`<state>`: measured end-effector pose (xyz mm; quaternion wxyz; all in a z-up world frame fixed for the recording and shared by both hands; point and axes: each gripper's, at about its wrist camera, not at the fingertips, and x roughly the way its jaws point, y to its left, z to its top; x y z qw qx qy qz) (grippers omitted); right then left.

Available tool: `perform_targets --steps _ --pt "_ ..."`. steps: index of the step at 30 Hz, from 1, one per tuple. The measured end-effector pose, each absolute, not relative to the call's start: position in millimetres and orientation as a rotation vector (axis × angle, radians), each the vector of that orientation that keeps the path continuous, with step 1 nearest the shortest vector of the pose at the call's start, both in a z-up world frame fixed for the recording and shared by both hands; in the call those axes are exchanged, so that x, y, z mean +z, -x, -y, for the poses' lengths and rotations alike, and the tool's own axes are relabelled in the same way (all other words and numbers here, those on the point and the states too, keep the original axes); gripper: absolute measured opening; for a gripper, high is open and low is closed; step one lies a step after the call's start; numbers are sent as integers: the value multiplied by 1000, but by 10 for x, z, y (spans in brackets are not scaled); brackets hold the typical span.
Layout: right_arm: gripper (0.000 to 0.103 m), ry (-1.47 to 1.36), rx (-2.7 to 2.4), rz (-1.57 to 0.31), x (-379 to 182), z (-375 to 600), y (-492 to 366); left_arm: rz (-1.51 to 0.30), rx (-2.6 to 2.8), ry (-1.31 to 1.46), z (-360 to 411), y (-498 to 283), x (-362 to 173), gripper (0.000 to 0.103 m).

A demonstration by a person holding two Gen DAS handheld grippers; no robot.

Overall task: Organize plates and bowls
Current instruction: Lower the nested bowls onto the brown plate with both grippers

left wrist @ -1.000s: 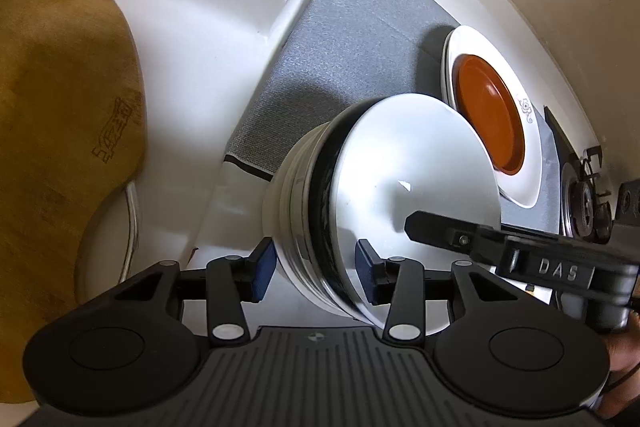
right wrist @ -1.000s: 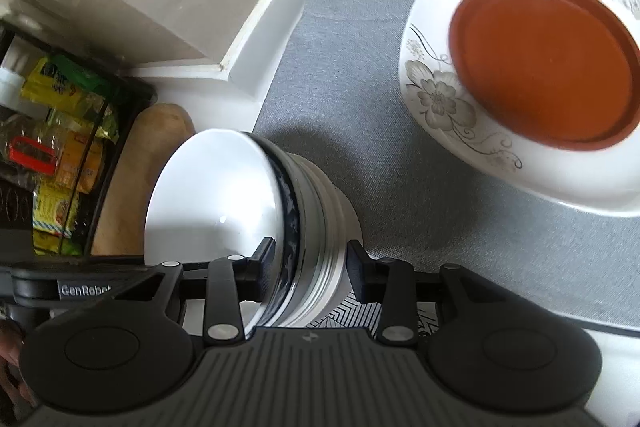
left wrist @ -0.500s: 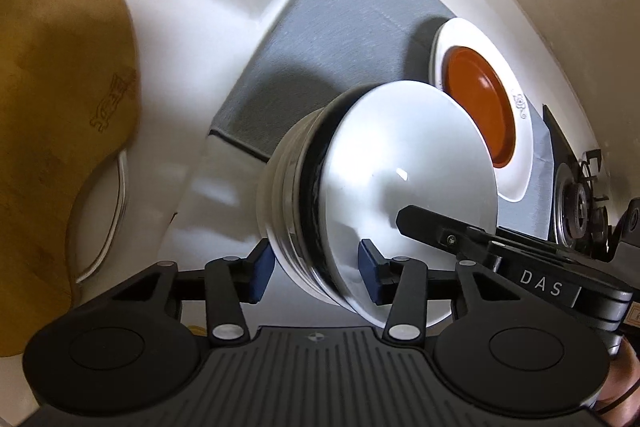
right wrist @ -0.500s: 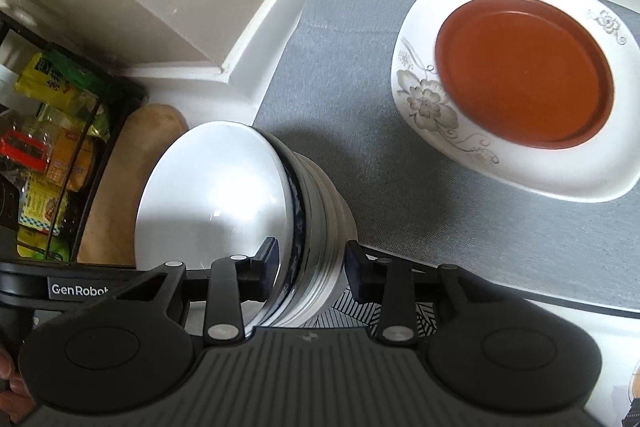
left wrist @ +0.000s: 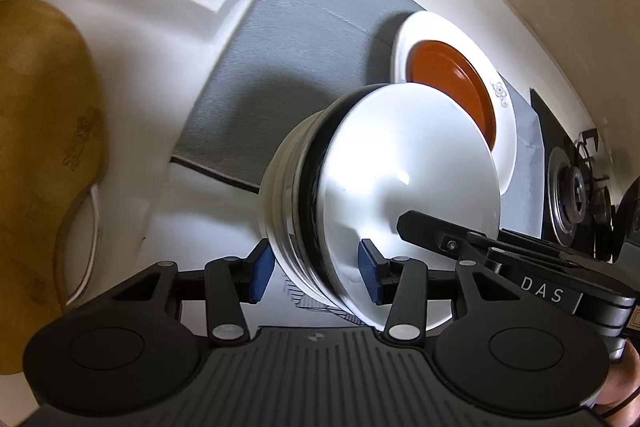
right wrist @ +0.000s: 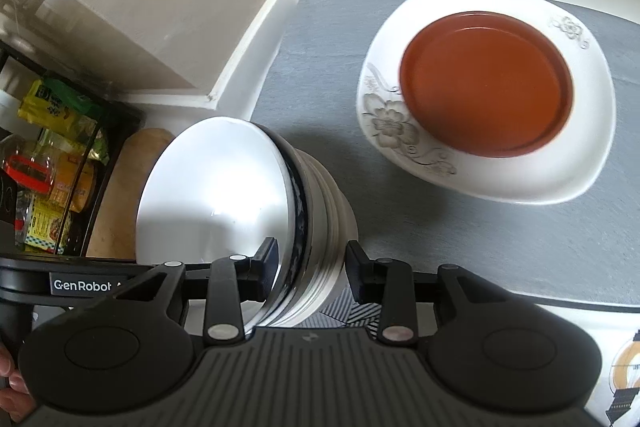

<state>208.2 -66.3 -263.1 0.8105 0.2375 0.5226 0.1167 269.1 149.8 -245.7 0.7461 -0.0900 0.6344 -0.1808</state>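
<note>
A stack of nested white bowls (left wrist: 384, 195) with a dark-rimmed one inside is held in the air between both grippers, tilted. My left gripper (left wrist: 316, 275) is shut on its rim from one side. My right gripper (right wrist: 310, 267) is shut on the opposite rim of the bowl stack (right wrist: 240, 203). A white floral plate (right wrist: 520, 163) carrying a brown-orange plate (right wrist: 486, 83) lies on the grey mat (right wrist: 320, 67) to the far right. Both plates also show in the left wrist view (left wrist: 452, 83).
A wooden cutting board (left wrist: 40, 147) lies on the white counter at left. A rack of packaged food (right wrist: 48, 163) stands at left in the right wrist view. A gas stove burner (left wrist: 572, 195) sits at right. White wall ledges border the mat.
Both grippers have lifted the bowl stack higher and carried it toward the mat and plates; the plates look smaller and farther below. The grip has not changed.
</note>
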Motion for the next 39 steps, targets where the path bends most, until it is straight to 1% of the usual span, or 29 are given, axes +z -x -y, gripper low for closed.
perform_targets --steps 14,26,33,39 --pt "40 -553 123 -1007 -2358 1289 -2061 -1349 -530 118 -811 -2944 -2209 49" --pt "40 -556 66 -936 -2101 1827 -2387 -1312 -601 78 -318 -3344 -1998 49" --pt "40 -558 55 -926 -2119 2021 -2644 -1296 -589 56 -138 -3568 -2008 49" --pt "40 -560 35 -953 -2319 2083 -2790 -1309 -573 34 22 -3682 -2173 49"
